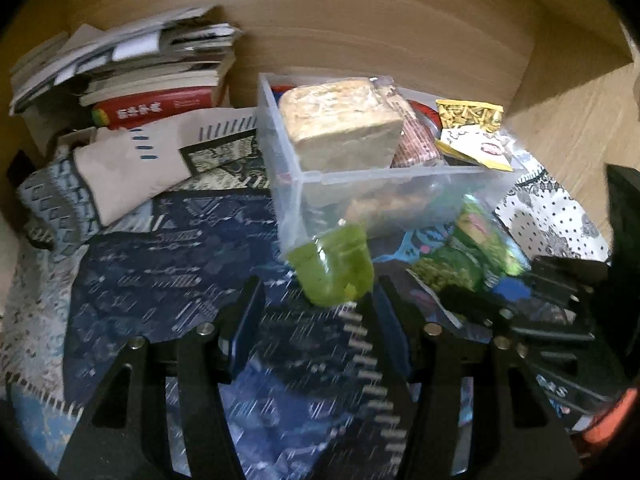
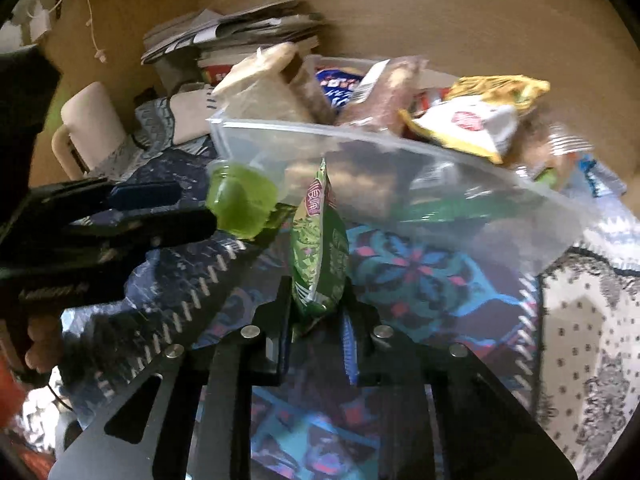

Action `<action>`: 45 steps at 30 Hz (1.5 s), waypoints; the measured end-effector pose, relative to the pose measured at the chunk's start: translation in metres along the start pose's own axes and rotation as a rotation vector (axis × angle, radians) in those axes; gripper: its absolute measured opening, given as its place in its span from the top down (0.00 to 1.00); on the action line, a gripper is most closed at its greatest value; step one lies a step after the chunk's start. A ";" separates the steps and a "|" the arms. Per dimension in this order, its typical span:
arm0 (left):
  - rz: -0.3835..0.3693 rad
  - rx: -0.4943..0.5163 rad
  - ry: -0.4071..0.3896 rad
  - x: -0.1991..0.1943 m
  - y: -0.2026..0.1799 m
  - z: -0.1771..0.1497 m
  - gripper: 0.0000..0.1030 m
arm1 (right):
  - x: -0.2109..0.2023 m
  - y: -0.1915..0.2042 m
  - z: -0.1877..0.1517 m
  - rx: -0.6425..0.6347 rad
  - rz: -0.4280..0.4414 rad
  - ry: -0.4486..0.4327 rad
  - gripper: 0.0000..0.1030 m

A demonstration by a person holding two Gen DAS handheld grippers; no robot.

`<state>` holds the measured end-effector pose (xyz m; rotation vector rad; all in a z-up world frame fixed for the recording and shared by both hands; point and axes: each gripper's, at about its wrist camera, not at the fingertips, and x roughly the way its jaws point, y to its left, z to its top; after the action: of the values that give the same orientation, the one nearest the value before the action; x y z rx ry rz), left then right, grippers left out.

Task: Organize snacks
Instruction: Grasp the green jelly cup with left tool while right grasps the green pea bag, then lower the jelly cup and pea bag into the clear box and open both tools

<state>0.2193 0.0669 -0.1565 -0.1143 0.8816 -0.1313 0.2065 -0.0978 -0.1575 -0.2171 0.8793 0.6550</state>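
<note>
A clear plastic bin [image 1: 400,184] full of snacks stands on a patterned cloth; it also shows in the right wrist view [image 2: 400,152]. It holds a tan bread-like pack [image 1: 340,120] and a yellow and white packet [image 1: 472,140]. My left gripper [image 1: 316,288] is open; a green jelly cup [image 1: 332,264] hangs at its right fingertip, in front of the bin wall. The cup shows in the right wrist view [image 2: 240,204] at the left gripper's tip. My right gripper [image 2: 318,304] is shut on a green snack bag [image 2: 320,248], held upright before the bin.
A stack of books and papers [image 1: 132,68] lies at the back left against a wooden wall [image 1: 360,32]. Folded cloth [image 1: 132,160] sits beside the bin. A white dotted cloth [image 2: 592,340] lies to the right. A chair [image 2: 88,128] stands at the left.
</note>
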 end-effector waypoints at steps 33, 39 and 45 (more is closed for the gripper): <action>-0.004 0.027 -0.221 -0.074 -0.019 0.023 0.46 | -0.077 -0.020 0.017 0.016 -0.043 -0.203 0.83; -0.006 0.043 -0.281 -0.087 -0.031 0.060 0.46 | -0.077 -0.023 0.040 0.004 -0.052 -0.239 0.83; 0.001 0.041 -0.297 -0.086 -0.039 0.080 0.46 | -0.072 -0.033 0.061 0.007 -0.054 -0.260 0.83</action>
<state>0.2244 0.0463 -0.0346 -0.0915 0.5827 -0.1274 0.2327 -0.1294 -0.0661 -0.1448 0.6242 0.6142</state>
